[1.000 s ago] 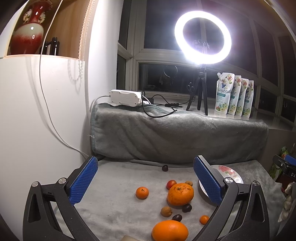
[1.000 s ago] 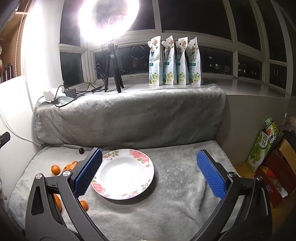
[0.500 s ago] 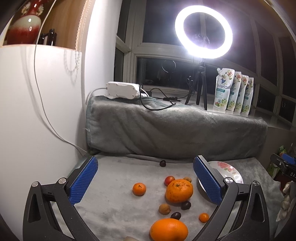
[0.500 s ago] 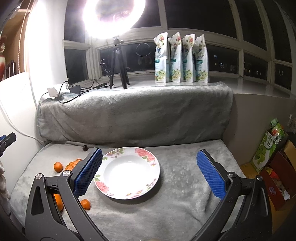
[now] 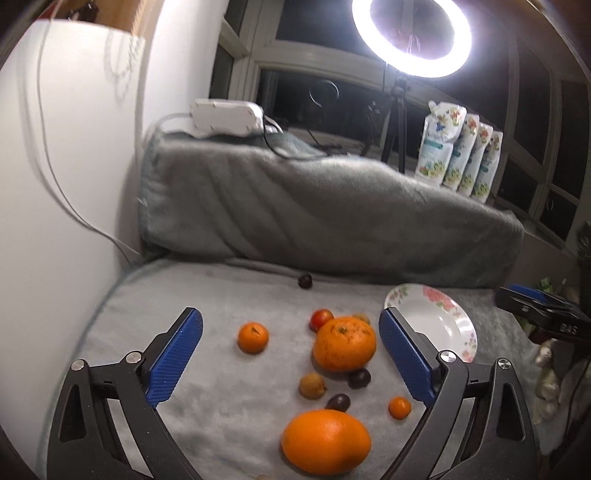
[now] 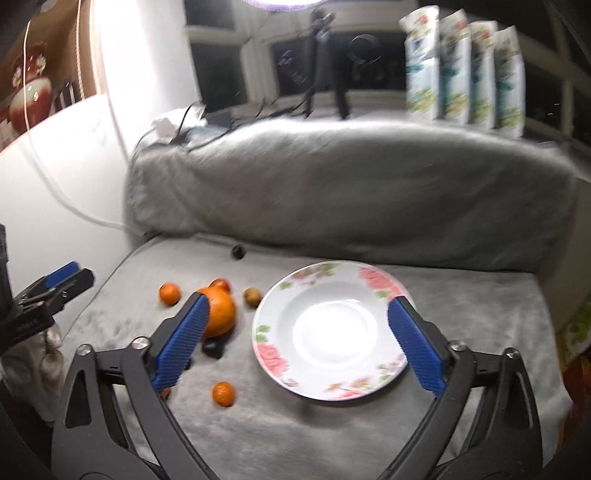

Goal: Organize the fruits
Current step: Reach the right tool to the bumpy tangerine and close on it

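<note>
Several fruits lie on a grey blanket [image 5: 221, 369]: a big orange [image 5: 344, 343], a bigger orange [image 5: 325, 441] nearest me, small tangerines [image 5: 253, 337] [image 5: 399, 407], a red fruit [image 5: 320, 319], a brown longan [image 5: 312, 385] and dark plums [image 5: 359, 378]. My left gripper [image 5: 291, 362] is open above them and holds nothing. A white floral plate [image 6: 332, 328] sits empty to the right, also in the left wrist view [image 5: 436, 317]. My right gripper [image 6: 299, 347] is open over the plate's left part, empty. The big orange [image 6: 221, 312] shows behind its left finger.
A grey padded backrest [image 5: 325, 221] rises behind the blanket. A lone dark fruit [image 5: 305, 281] lies at its foot. A white wall [image 5: 55, 184] is at left. The sill holds a ring light [image 5: 412, 35], a power strip [image 5: 225, 118] and several pouches [image 5: 458, 147].
Both grippers have tilted down and moved closer to the blanket. The fruits and the plate look larger and lower in view. Both stay open.
</note>
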{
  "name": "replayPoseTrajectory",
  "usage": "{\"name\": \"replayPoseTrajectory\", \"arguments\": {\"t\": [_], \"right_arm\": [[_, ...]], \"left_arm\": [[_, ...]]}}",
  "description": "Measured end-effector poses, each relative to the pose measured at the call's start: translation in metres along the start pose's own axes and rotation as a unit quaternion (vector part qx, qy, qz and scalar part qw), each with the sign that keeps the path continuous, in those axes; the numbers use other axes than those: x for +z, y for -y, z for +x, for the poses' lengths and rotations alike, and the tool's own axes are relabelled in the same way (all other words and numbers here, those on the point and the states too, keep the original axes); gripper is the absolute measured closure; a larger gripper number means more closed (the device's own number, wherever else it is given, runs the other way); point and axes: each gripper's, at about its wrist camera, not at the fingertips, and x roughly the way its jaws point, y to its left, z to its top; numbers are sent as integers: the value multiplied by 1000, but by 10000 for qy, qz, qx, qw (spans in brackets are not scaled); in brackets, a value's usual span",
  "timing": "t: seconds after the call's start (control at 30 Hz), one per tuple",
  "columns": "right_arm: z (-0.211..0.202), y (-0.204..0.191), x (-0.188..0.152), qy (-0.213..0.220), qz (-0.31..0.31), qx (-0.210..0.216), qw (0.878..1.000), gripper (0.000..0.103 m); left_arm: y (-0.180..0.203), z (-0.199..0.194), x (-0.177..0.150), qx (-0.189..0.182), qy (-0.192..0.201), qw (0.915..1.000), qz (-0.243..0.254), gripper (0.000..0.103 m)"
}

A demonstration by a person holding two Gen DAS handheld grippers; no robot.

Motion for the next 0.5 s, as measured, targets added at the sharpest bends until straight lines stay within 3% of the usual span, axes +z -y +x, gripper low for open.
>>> {"name": "replayPoseTrajectory", "arguments": {"t": [0.17,0.4,0.5], "right_arm": [[38,-3,6,-581,117,606,9964,15],[89,-8,16,-1334,542,1496,9782,30],[104,-13,18,-1546,561,1609,9732,32]], "left_arm": [[0,21,-7,-393,-430,9982,-105,13],[3,55,-19,-948,-1123,9887,-309,22],[4,66,-22,-1075,-1326,9847,-342,24]]}}
